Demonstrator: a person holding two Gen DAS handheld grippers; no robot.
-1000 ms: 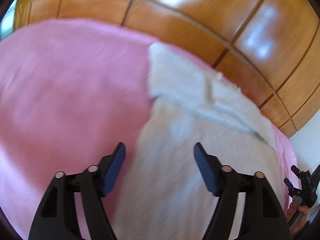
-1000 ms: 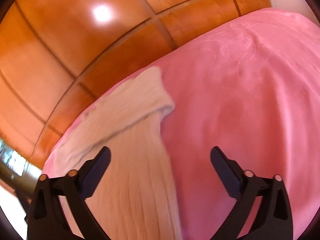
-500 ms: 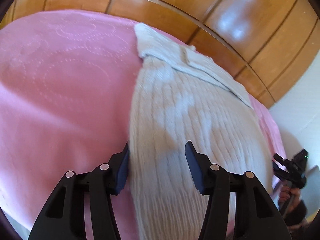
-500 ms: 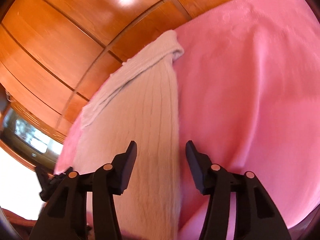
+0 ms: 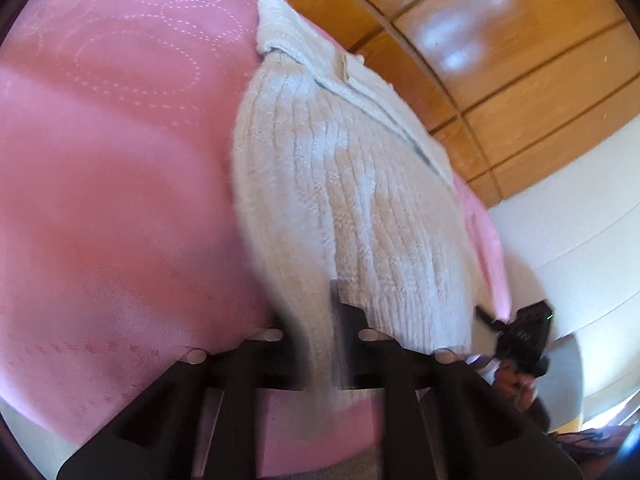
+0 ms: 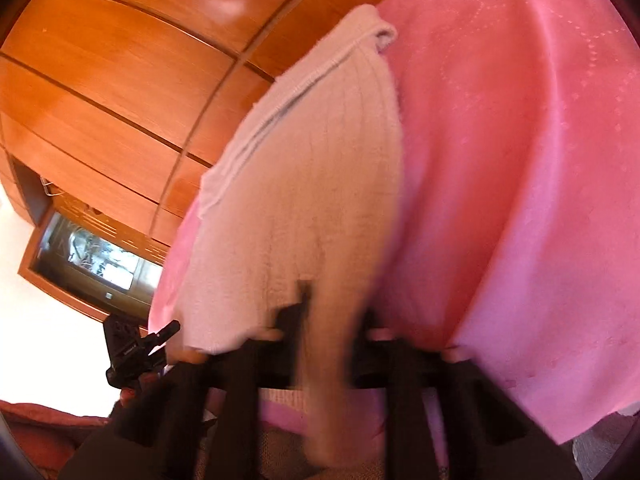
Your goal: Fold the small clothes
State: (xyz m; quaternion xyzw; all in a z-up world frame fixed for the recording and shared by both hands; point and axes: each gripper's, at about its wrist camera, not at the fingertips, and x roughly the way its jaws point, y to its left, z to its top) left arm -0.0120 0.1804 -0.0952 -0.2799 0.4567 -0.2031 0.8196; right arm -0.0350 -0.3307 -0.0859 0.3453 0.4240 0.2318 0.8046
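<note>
**Both tools pinch the near hem of the knit sweater**

Here the cream ribbed sweater (image 5: 360, 184) lies spread on a pink bedspread (image 5: 112, 184), its body running from the near edge of the bed away toward the folded collar end at about 12 o'clock in the left wrist view. The left tool (image 5: 316, 332) sits at 6 o'clock of the garment, its two dark fingers drawn close together with the near left corner of the knit pinched between them; the cloth bunches into a blurred ridge that drops down past the jaws toward the bottom of the picture. The rest of the sweater fans out from that grip toward 1 o'clock.

In the right wrist view the same sweater (image 6: 312, 184) fills the middle, with the bedspread (image 6: 520, 184) stretching off to 3 o'clock. The right tool (image 6: 328, 332) is likewise clamped on the near hem, on the garment's right-hand edge, and a blurred fold of knit hangs down between and over its fingers at 6 o'clock. The collar end lies far from the tool, at about 12 o'clock.

Each view catches the other tool small at the far side of the hem: the right one at 4 o'clock in the left view, the left one at 8 o'clock in the right view. Wooden panelling (image 6: 120, 92) stands beyond the bed.
</note>
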